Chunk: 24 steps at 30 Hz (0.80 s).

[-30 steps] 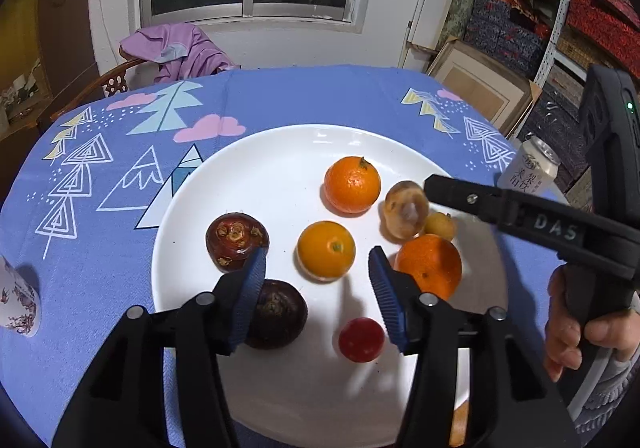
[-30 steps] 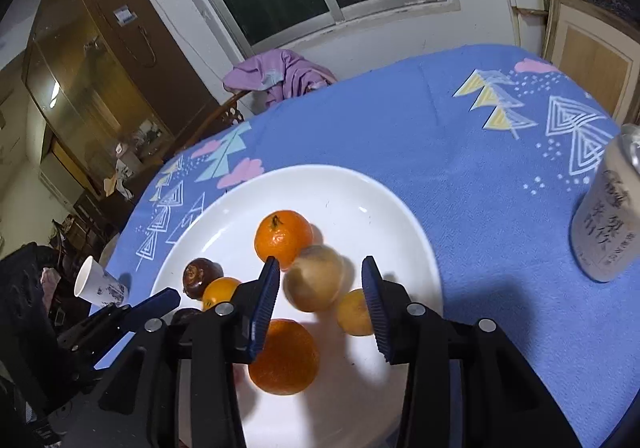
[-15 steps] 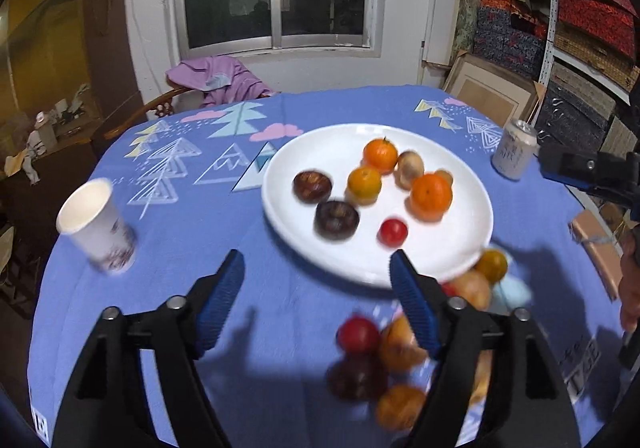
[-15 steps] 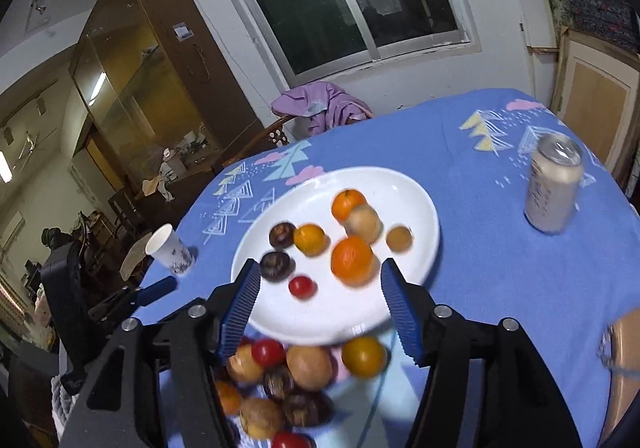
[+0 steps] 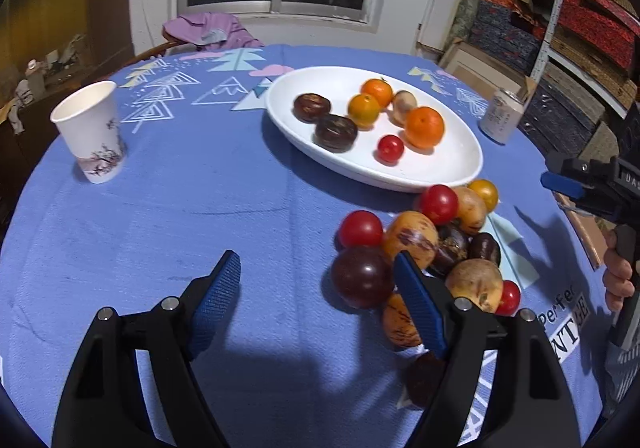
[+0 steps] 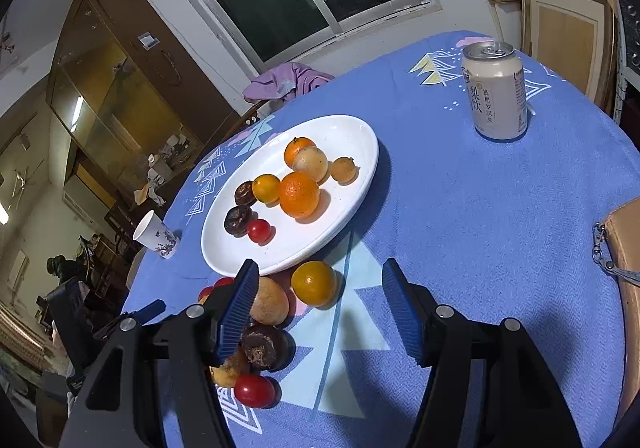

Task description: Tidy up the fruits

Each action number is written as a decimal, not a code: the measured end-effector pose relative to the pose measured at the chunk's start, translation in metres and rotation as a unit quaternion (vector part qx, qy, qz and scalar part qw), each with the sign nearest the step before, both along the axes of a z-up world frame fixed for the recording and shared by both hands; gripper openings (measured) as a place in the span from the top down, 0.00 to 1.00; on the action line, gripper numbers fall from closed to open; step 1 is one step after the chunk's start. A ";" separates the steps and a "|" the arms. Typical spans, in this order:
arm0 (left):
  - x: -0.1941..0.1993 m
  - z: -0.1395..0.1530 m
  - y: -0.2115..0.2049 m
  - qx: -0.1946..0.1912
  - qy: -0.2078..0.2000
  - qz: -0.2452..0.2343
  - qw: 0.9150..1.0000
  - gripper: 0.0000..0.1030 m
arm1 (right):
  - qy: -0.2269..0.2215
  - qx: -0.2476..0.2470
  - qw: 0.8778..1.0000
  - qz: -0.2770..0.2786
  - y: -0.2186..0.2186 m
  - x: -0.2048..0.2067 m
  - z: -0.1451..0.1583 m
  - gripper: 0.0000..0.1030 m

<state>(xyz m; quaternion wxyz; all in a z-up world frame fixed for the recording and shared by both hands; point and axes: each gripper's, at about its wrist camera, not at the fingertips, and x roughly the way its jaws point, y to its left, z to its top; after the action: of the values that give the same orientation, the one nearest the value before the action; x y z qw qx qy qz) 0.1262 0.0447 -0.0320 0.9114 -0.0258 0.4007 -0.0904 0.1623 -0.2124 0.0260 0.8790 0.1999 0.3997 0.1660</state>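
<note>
A white plate (image 5: pixel 448 163) (image 6: pixel 352 135) on the blue tablecloth holds several fruits: oranges (image 5: pixel 424 127), dark mangosteens (image 5: pixel 335 132) and a red tomato (image 5: pixel 390 148). A loose pile of fruit (image 5: pixel 424 244) (image 6: pixel 268 302) lies on the cloth in front of the plate. My left gripper (image 5: pixel 318 302) is open and empty, just left of the pile, its right finger beside a dark round fruit (image 5: pixel 362 276). My right gripper (image 6: pixel 320 308) is open and empty above the cloth, its left finger over the pile, an orange-yellow fruit (image 6: pixel 314 283) between the jaws' line. It also shows in the left wrist view (image 5: pixel 560 183).
A paper cup (image 5: pixel 94 131) (image 6: pixel 155 235) stands at the table's left. A drink can (image 5: pixel 500 113) (image 6: pixel 496 91) stands right of the plate. A tan bag with a clasp (image 6: pixel 620 244) lies at the right edge. A chair with purple cloth (image 5: pixel 208 29) is behind the table.
Both grippers have pulled back from over the plate and come lower toward the near side of the table. The loose fruit pile has come into view. Both stay open.
</note>
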 end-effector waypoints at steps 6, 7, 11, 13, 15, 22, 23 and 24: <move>0.000 -0.006 -0.005 0.032 0.001 0.001 0.999 0.19 | -0.005 -0.002 1.000 0.010 0.004 -0.002 0.003 0.34; -0.001 -0.005 -0.002 0.039 -0.002 0.006 0.999 0.16 | -0.005 -0.003 1.000 0.011 0.004 -0.002 0.003 0.34; -0.007 -0.001 0.024 0.071 -0.017 0.051 0.996 0.14 | -0.006 0.003 1.000 0.007 -0.001 -0.002 0.006 0.34; -0.009 0.001 0.043 0.048 -0.012 0.069 0.996 0.14 | -0.008 0.006 1.000 0.005 -0.002 -0.002 0.007 0.34; -0.014 0.005 0.056 0.032 -0.017 0.084 0.996 0.14 | -0.010 0.007 1.000 0.006 -0.002 -0.003 0.008 0.33; -0.022 0.012 0.026 0.049 -0.052 0.041 0.997 0.15 | -0.008 0.007 1.000 0.008 -0.001 -0.003 0.007 0.33; -0.021 0.010 0.020 0.055 -0.051 0.035 0.997 0.15 | -0.008 0.007 1.000 0.008 0.000 -0.003 0.007 0.33; -0.019 0.008 0.015 0.058 -0.047 0.027 0.997 0.15 | -0.008 0.006 1.000 0.008 -0.001 -0.003 0.007 0.33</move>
<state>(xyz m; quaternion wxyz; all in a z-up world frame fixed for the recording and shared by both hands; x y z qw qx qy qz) 0.1073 0.0597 -0.0240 0.9312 0.0204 0.3613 -0.0432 0.1596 -0.2130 0.0325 0.8796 0.2005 0.3933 0.1771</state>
